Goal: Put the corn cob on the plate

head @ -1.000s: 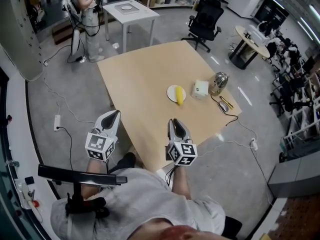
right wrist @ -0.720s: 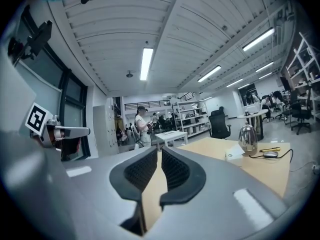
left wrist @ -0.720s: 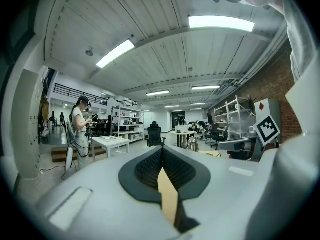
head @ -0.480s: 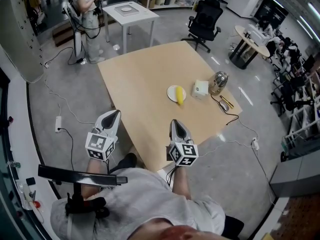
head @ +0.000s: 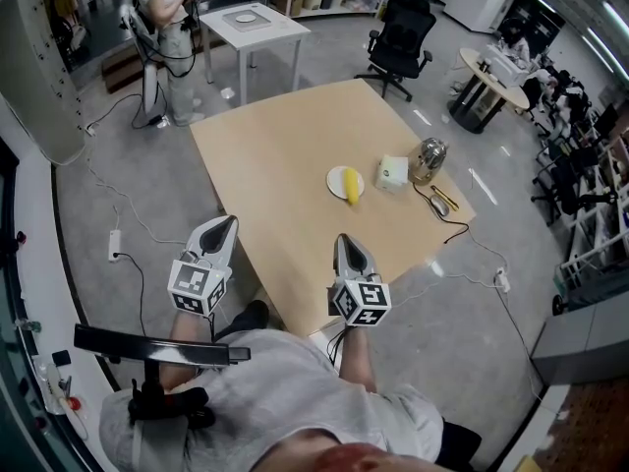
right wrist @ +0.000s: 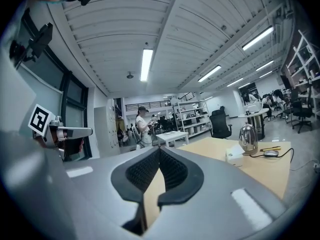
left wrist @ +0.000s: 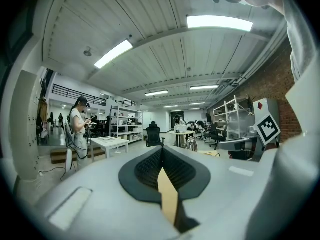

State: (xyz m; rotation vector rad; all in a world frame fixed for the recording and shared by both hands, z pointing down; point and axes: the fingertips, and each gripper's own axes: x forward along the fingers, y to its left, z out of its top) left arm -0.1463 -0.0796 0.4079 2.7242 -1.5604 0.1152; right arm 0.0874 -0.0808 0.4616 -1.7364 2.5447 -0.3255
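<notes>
A yellow corn cob (head: 352,186) lies on a small white plate (head: 337,178) on the right half of the tan table (head: 285,155). Both grippers hover at the table's near edge, well short of the plate, and point level. My left gripper (head: 229,221) is off the table's left corner, its jaws together with nothing held (left wrist: 162,150). My right gripper (head: 343,240) is over the near edge, also shut and empty (right wrist: 160,150). Neither gripper view shows the corn or the plate.
A white box (head: 392,172), a shiny kettle (head: 428,160) and a mouse (head: 439,207) with a cable sit right of the plate. A person (head: 167,28) stands beyond by a white side table (head: 254,20). A black office chair (head: 403,37) is behind the table.
The right gripper's jaws have drawn together from slightly apart. Both hands have kept their place; the corn and plate have not moved.
</notes>
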